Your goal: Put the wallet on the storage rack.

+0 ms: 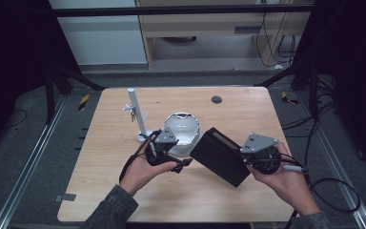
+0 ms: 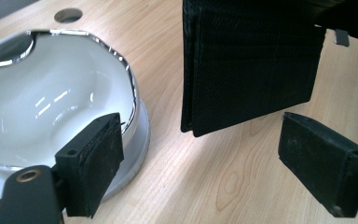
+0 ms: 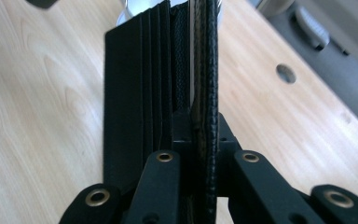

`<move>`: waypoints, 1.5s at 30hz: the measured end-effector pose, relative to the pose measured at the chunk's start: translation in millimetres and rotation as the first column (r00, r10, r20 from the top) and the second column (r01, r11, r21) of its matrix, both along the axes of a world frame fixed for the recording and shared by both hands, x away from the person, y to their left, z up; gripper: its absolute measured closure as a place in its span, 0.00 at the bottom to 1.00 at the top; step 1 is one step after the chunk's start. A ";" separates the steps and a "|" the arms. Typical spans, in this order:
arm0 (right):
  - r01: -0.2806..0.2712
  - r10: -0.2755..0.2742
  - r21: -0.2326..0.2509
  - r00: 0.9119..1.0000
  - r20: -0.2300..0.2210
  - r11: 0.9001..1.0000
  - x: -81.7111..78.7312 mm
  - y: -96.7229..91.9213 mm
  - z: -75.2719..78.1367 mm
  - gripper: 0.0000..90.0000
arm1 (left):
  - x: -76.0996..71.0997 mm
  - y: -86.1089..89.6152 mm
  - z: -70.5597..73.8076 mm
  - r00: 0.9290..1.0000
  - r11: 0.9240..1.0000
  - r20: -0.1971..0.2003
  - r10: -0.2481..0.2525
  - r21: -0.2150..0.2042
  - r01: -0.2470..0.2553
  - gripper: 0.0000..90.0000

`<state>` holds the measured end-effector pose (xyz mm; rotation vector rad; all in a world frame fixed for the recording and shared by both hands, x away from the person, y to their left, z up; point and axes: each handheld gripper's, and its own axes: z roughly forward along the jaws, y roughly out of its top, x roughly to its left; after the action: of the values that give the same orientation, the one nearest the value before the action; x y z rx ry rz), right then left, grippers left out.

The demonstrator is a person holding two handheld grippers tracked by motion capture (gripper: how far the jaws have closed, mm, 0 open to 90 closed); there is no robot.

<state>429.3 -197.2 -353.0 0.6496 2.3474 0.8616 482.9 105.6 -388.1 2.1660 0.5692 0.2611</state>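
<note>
Right claw (image 1: 244,160): carried in the right hand (image 1: 286,179) at the near right of the worktop (image 1: 238,114). Jaws are clamped together on one leaf of a black wallet (image 1: 219,155); in the right gripper view the textured outer leaf of the wallet (image 3: 205,84) is pinched between the pads, while the card-slot leaf hangs free beside it.

Wallet: held clear of the worktop, slanting from the right claw toward the centre, partly open. In the left gripper view the wallet (image 2: 251,65) is seen hanging above the wood, its card slots facing the camera.

Left claw (image 1: 183,162): carried in the left hand (image 1: 145,171) at the near centre-left. Jaws are set wide apart, nothing being gripped between them; the fingers (image 2: 91,163) are seen on either side of bare wood, the wallet's lower corner lying beyond and above them, untouched.

White bowl (image 1: 183,131): set on the worktop just beyond the left claw, glossy inside, with a bright metallic rim. In the left gripper view the bowl (image 2: 51,102) lies just behind the left finger.

White stand (image 1: 137,114): an upright post on a round base, left of the bowl, with small keys hung on it.

Round hole (image 1: 216,99): cut in the worktop near the far edge.
</note>
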 end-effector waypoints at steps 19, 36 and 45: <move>-0.073 0.060 0.124 0.993 0.105 0.990 -4.2 0.1 12.7 0.94 | 17.9 -19.8 14.7 0.999 0.998 0.010 -0.053 -0.017 0.053 0.16; -0.093 0.078 0.150 0.992 0.102 0.984 -1.4 4.9 -9.7 0.93 | 29.5 -28.5 24.7 0.984 0.992 -0.125 -0.127 0.010 0.130 0.83; -0.056 0.038 0.175 0.994 0.105 0.983 -1.5 -0.8 -26.5 0.86 | 16.9 -39.8 64.3 0.992 0.988 -0.083 -0.095 0.113 0.104 0.89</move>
<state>427.8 -198.0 -379.5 0.6088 2.2204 1.1088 499.9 65.8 -323.8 2.3192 0.4980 0.1610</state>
